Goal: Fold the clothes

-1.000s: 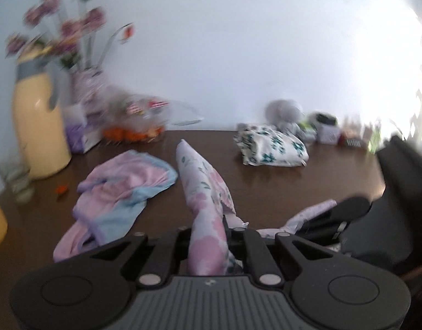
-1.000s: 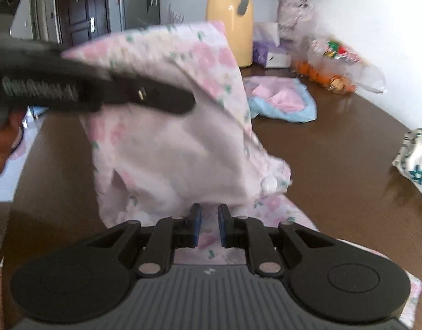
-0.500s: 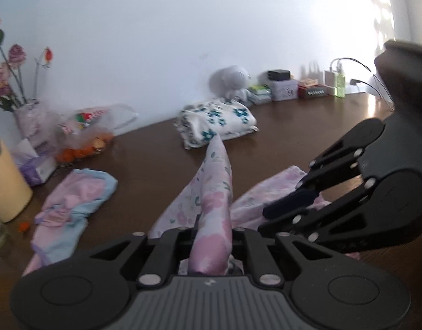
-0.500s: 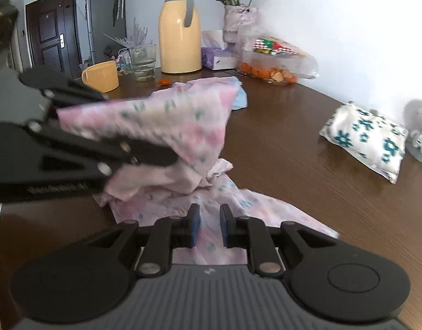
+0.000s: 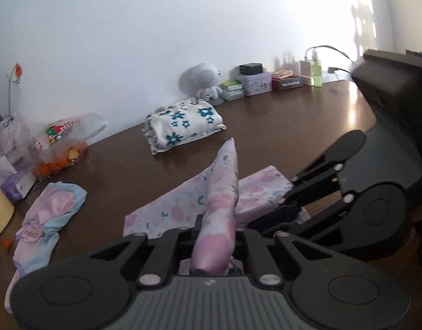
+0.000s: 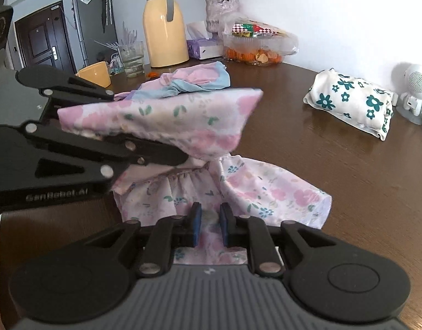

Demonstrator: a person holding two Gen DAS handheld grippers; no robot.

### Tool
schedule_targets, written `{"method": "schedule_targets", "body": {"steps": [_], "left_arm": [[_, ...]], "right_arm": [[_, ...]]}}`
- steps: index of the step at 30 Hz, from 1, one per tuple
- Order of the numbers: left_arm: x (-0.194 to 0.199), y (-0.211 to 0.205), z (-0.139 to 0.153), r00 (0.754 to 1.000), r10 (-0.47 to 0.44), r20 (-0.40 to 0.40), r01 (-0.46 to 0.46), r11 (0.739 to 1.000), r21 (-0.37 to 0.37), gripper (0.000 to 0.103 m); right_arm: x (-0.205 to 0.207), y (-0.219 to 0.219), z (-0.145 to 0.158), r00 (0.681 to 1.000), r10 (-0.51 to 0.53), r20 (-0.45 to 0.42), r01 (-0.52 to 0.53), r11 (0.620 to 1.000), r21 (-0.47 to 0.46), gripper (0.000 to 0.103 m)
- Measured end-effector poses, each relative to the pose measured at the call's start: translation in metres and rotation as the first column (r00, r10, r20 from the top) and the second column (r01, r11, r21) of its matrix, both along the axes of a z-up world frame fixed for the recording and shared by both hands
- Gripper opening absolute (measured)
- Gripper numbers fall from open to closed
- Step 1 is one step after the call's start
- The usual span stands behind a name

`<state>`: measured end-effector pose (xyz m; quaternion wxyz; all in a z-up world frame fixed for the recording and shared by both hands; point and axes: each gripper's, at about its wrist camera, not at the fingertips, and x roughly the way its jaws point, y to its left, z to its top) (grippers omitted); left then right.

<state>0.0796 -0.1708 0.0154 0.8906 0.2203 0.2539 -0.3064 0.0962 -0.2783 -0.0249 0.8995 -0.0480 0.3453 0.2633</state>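
Left wrist view, step in hand: a fold is under way; the left gripper is clamped on a bunched edge of the pink floral garment and holds it raised over the rest of the cloth.
Left wrist view, garment's place: near the middle of the dark wooden table, its lower layer lying flat just beyond the gripper.
Left wrist view, right gripper: comes in from the right, its tips low at the garment's right edge; whether it pinches cloth cannot be told here.
Left wrist view, surroundings: a folded white cloth with teal flowers lies farther off; a crumpled pink-and-blue garment waits at the left.
Right wrist view, right gripper: blue-padded jaws stand narrow with a small gap, over the floral cloth; no clear grip shows.
Right wrist view, left gripper: enters from the left, carrying the lifted flap level above the table.
Right wrist view, garment's look: thin, soft fabric, pink blossoms and small green leaves on pale ground, with a gathered seam under the flap.
Next move, judged: carry the flap across and lay it down edge to edge, while the lower layer is kept from sliding or wrinkling.
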Motion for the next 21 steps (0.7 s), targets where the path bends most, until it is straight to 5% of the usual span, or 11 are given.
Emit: {"method": "schedule_targets", "body": {"steps": [21], "left_arm": [[-0.006, -0.032, -0.018, 0.996, -0.086, -0.038, 0.088, 0.995, 0.051, 0.010]], "right_arm": [[-0.031, -0.052, 0.012, 0.995, -0.099, 0.020, 0.098, 0.994, 0.044, 0.019]]}}
